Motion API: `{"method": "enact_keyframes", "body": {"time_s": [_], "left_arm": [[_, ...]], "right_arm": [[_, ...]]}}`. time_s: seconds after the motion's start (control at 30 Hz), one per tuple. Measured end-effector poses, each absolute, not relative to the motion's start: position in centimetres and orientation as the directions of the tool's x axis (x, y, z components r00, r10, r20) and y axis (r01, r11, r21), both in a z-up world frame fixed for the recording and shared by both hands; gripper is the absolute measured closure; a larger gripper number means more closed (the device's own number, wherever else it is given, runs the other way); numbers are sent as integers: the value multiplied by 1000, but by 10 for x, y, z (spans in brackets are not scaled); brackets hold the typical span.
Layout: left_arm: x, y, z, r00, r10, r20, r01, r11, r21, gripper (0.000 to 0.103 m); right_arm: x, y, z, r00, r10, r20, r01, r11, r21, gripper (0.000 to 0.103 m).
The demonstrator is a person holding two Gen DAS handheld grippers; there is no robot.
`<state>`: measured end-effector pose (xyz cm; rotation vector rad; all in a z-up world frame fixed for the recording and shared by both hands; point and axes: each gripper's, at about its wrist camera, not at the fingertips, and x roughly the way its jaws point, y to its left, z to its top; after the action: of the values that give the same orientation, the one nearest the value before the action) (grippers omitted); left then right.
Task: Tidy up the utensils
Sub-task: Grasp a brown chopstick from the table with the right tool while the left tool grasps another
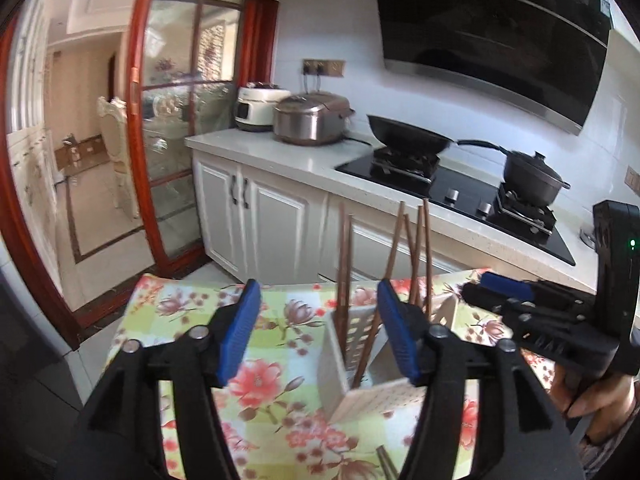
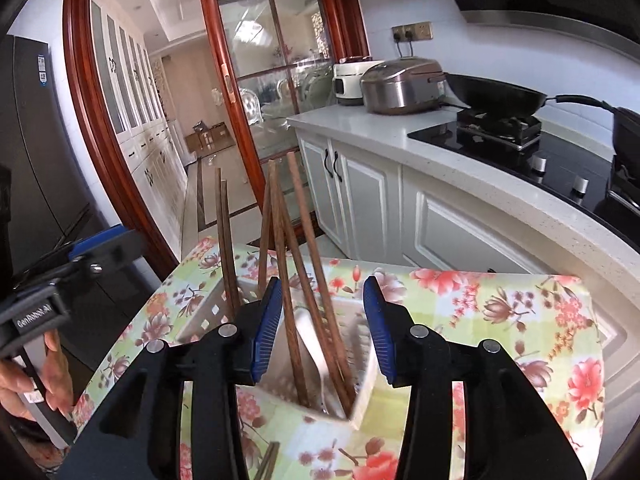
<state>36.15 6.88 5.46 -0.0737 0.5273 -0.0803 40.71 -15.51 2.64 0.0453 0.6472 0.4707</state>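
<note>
A white slotted utensil holder (image 1: 352, 344) stands on the floral tablecloth (image 1: 280, 400); it also shows in the right wrist view (image 2: 366, 392). Several brown wooden chopsticks (image 1: 344, 272) stand upright in it, seen close in the right wrist view (image 2: 288, 280), with a white spoon (image 2: 316, 344) among them. My left gripper (image 1: 318, 304) is open and empty, hovering over the holder's left side. My right gripper (image 2: 320, 312) is open and empty, just above the holder's opening, chopsticks between its blue pads. More chopsticks (image 1: 386, 460) lie on the cloth near the front edge.
Behind the table runs a white counter (image 1: 304, 160) with two rice cookers (image 1: 310, 118), a wok (image 1: 408, 136) and a pot (image 1: 534, 178) on a black stove. A red-framed glass door (image 1: 176, 120) stands at left. The other gripper appears at the right (image 1: 560, 320).
</note>
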Motion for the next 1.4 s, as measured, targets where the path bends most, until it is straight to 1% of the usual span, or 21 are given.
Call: {"method": "enact_keyframes", "body": {"time_s": [0.13,0.2,0.3,0.37,0.43,0.53,0.63,0.77,0.9,1.0,1.03,1.1,1.17,1.2,1.27,1.33,1.4], "left_arm": [[321,78,48,876,-45,-480,10,997,-75,29],[295,81,42,884,-16,-467,-17,998,-66,17],[259,85,28,890,4,-455,-38,997,-66,6],[240,86,18,887,2,-463,-38,997,-68,5],[217,88,4,882,6,-471,-45,996,-72,5],[190,91,-15,875,8,-484,-55,995,-83,5],[172,92,-32,869,6,-496,-69,992,-108,5],[159,88,-50,858,13,-514,-67,994,-88,5],[152,83,-69,857,44,-513,-88,994,-62,5],[156,78,-83,840,57,-539,-92,995,-37,5],[157,78,-86,836,59,-545,-91,995,-33,5],[158,77,-90,834,55,-550,-87,996,-34,5],[159,78,-92,836,55,-547,-86,996,-32,5],[159,78,-93,837,58,-544,-86,996,-26,5],[159,78,-93,837,68,-543,-90,996,-14,5],[158,80,-96,837,75,-542,-93,996,-6,5],[157,83,-98,836,71,-545,-92,996,-11,5]], "right_arm": [[383,-170,23,706,434,-560,-394,897,200,61],[368,-176,20,706,441,-555,-392,895,213,61],[338,-183,10,705,449,-550,-397,891,219,61],[318,-186,1,701,458,-547,-398,887,233,50],[299,-190,-8,697,469,-542,-400,882,248,47],[272,-194,-26,692,471,-548,-391,882,264,47],[253,-199,-46,677,485,-554,-373,874,310,46],[239,-200,-71,653,480,-586,-355,878,323,46],[231,-191,-95,642,433,-632,-339,900,273,46],[230,-179,-108,630,402,-664,-345,911,223,46],[229,-173,-112,630,387,-673,-350,915,199,47],[231,-164,-117,625,383,-680,-366,913,178,52],[234,-153,-121,607,387,-694,-386,907,169,64],[234,-147,-122,603,384,-699,-391,906,160,66],[237,-137,-124,592,382,-709,-408,901,145,74],[239,-128,-125,584,380,-718,-420,898,133,79],[241,-121,-126,580,373,-724,-427,896,120,81]]}}
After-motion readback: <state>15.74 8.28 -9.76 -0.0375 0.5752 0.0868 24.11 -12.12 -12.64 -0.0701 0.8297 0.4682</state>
